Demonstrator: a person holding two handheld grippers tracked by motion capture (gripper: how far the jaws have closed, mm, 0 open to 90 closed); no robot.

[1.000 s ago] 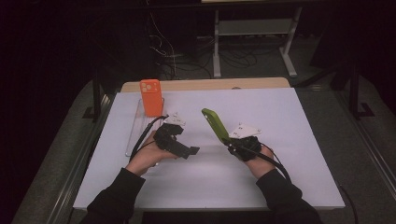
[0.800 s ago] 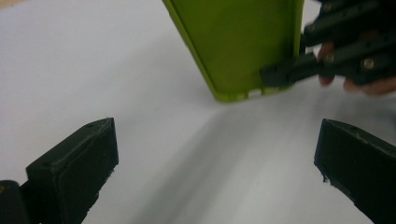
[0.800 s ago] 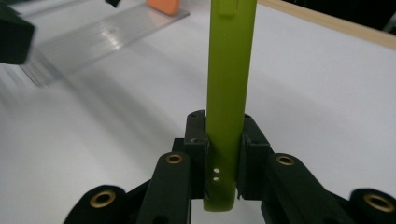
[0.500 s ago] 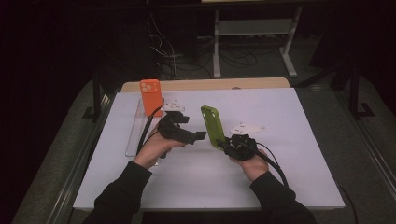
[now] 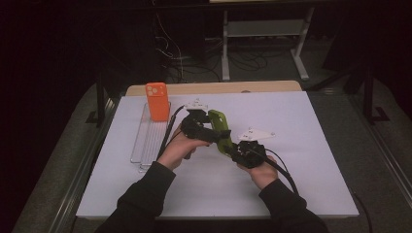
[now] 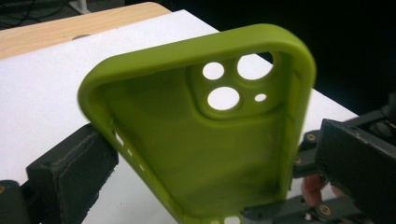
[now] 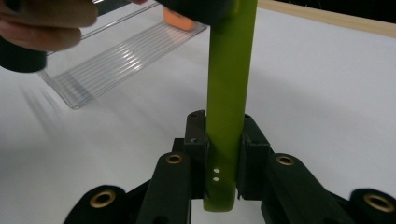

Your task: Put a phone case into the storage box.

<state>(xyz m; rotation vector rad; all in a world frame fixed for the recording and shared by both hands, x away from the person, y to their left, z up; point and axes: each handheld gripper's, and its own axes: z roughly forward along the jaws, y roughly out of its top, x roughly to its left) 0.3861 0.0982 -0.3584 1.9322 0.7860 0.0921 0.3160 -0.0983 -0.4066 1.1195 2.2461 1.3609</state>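
1. A green phone case is held above the middle of a white table, caught between two hand-held grippers.
2. The right gripper is clamped on the case's bottom end; in the right gripper view both black jaws are pressed flat against the case's two faces, with no gap to be seen.
3. The left gripper is set around the case's upper part. In the left gripper view its jaws are spread wide, one pad lying at or just beside the case's side edge; the other jaw cannot be made out with certainty.
4. The case's hollow inner side and camera cut-outs are turned towards the left gripper's camera.
5. An orange phone case is seen standing upright at the far end of a clear ribbed tray, well apart from the grippers.
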